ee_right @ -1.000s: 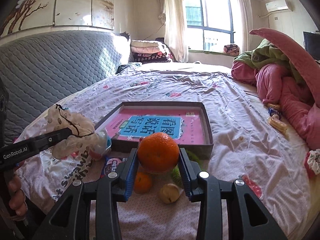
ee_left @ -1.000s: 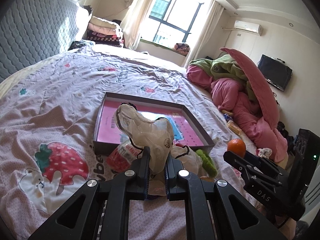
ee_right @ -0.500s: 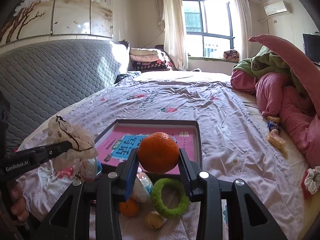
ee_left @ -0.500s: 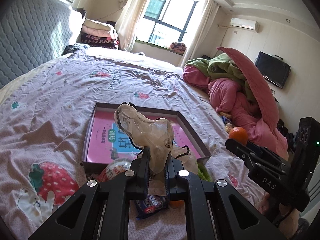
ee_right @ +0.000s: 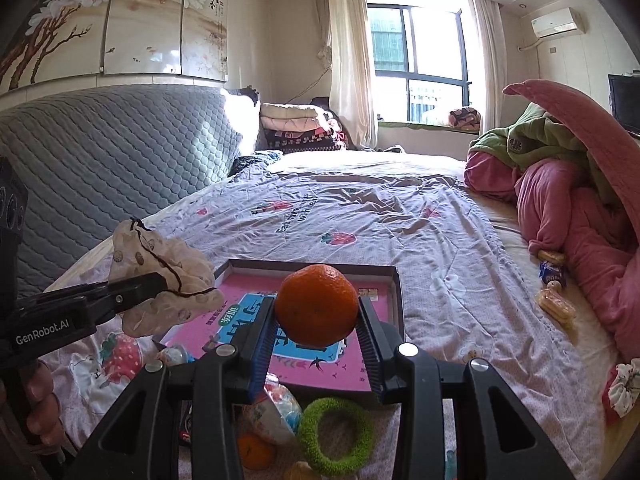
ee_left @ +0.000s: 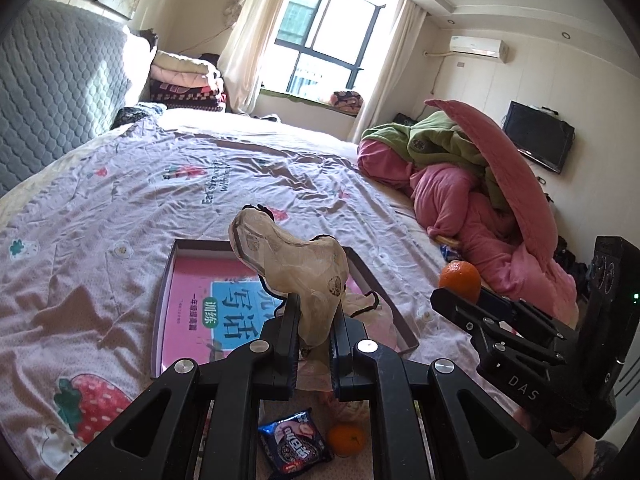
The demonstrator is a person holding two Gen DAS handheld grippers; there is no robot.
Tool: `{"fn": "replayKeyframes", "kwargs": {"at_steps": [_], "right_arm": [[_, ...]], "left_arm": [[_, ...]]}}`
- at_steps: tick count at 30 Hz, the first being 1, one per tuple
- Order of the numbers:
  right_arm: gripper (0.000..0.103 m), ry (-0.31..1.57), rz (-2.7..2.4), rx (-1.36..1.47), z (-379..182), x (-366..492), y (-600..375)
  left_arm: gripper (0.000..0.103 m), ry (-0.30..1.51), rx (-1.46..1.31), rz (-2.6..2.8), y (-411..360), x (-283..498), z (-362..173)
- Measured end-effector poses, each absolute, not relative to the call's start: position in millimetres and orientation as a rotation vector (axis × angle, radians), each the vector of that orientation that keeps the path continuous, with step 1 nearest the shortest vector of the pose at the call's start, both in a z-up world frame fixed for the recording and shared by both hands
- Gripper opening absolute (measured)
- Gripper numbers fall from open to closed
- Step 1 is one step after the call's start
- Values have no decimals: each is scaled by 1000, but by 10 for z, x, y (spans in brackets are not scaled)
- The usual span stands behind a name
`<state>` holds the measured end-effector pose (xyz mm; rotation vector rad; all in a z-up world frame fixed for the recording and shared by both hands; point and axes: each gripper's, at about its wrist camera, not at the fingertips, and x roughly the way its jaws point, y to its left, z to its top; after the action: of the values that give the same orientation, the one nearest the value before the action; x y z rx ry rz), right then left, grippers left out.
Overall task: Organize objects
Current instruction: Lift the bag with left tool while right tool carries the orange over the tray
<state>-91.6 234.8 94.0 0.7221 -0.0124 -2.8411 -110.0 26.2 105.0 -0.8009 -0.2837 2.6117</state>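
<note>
My left gripper (ee_left: 314, 322) is shut on a crumpled sheer cloth bag (ee_left: 296, 264) with dark trim, held above the near edge of a shallow box (ee_left: 162, 292) with a pink and blue printed bottom. The bag also shows in the right wrist view (ee_right: 160, 280). My right gripper (ee_right: 316, 320) is shut on an orange (ee_right: 316, 308), held above the box (ee_right: 394, 292); the orange shows at the right in the left wrist view (ee_left: 460, 280). On the bed below lie a second small orange (ee_left: 346, 438), a dark cookie packet (ee_left: 294, 446) and a green ring (ee_right: 336, 436).
The bed has a strawberry-print sheet (ee_left: 120, 200) and a grey quilted headboard (ee_right: 100, 160). A heap of pink and green bedding (ee_left: 480, 200) lies on the right side. Snack packets (ee_right: 554, 280) and a floral scrunchie (ee_right: 622, 388) lie near it.
Both grippers have risen and drawn back with their loads. The box looks farther away, and the packet, small orange and green ring below have come into view.
</note>
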Motion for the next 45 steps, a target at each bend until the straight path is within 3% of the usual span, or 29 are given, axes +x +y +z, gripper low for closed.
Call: {"fn": "replayKeyframes", "kwargs": {"at_steps": [20, 31, 45], "right_arm": [[40, 38, -2806, 772, 845, -1445, 2217], [40, 42, -2773, 981, 359, -1793, 2278], [40, -21, -2713, 1225, -42, -2020, 2325]], "left_arm": [[12, -334, -888, 2630, 134, -1633, 904], [12, -436, -1048, 2616, -50, -1982, 461], [12, -432, -1187, 2569, 78, -2093, 181]]}}
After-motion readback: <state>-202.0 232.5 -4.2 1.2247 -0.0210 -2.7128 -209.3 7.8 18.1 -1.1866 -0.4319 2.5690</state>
